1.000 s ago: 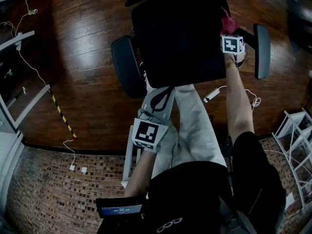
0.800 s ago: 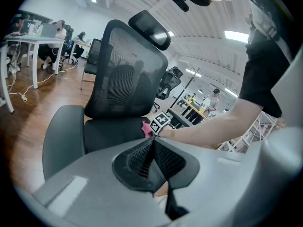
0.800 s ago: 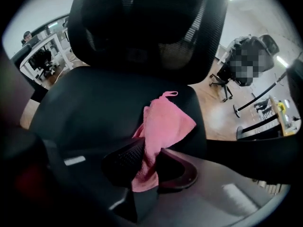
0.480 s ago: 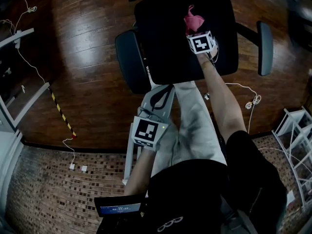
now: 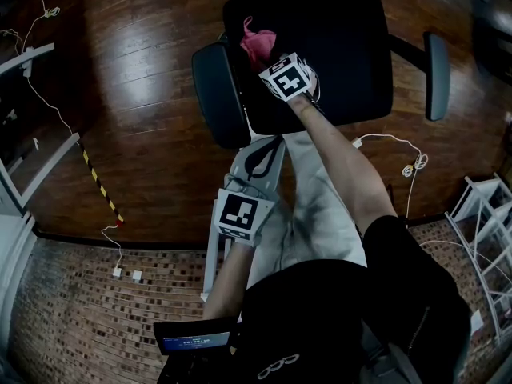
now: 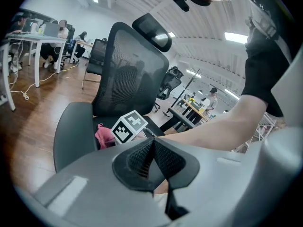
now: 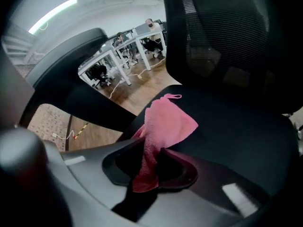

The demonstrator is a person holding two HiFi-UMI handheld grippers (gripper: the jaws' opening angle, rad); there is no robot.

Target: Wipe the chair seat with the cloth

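Observation:
A black office chair's seat fills the top of the head view. My right gripper is shut on a pink cloth, pressing it on the seat's left part beside the left armrest. In the right gripper view the pink cloth hangs from the closed jaws over the dark seat. My left gripper rests low by the person's leg, away from the chair; its jaws are shut with nothing between them. From the left gripper view the pink cloth shows beside the right gripper's marker cube.
The chair's right armrest stands out to the right. A white cable lies on the wood floor under the seat. A black-and-yellow tape strip runs at left. A white rack stands at the right edge. A mesh backrest rises behind the seat.
My right gripper has swept the pink cloth across the seat from its right side to its left side. The left gripper has stayed where it was.

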